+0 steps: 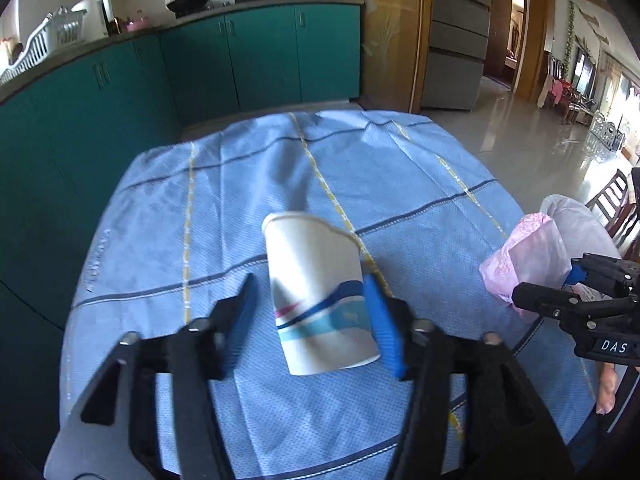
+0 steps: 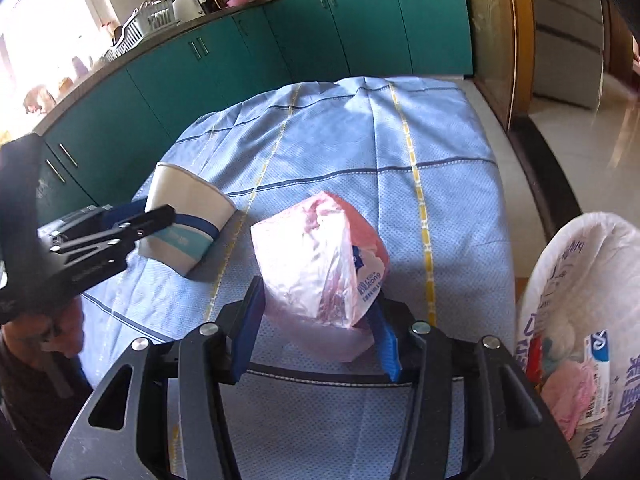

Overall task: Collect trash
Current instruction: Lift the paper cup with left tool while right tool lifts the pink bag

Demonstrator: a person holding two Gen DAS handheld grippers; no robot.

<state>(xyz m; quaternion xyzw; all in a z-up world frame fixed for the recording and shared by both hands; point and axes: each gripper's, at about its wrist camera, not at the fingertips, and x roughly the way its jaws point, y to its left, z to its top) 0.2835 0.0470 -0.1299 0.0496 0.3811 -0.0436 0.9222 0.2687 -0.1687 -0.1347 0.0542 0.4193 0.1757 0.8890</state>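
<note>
Cup (image 1: 320, 292): lies on its side on your worktop (image 1: 248, 184), long axis running away from you, mouth at the far end.
Left gripper (image 1: 316, 312): jaws wide, straddling the cup, right pad touching.
Right gripper (image 2: 316, 320): jaws around the pink bag (image 2: 320, 264), beside the bin (image 2: 560, 280).

Paper cup (image 1: 320, 292): on its side on the bench (image 1: 240, 184), between the left gripper's (image 1: 316, 316) fingers.
Plastic bag (image 2: 320, 264): right of the cup, between the right gripper's (image 2: 316, 336) fingers.
Trash bag (image 2: 576, 320): past the bench's right edge.
Cabinets (image 1: 248, 56): behind the bench.
</note>
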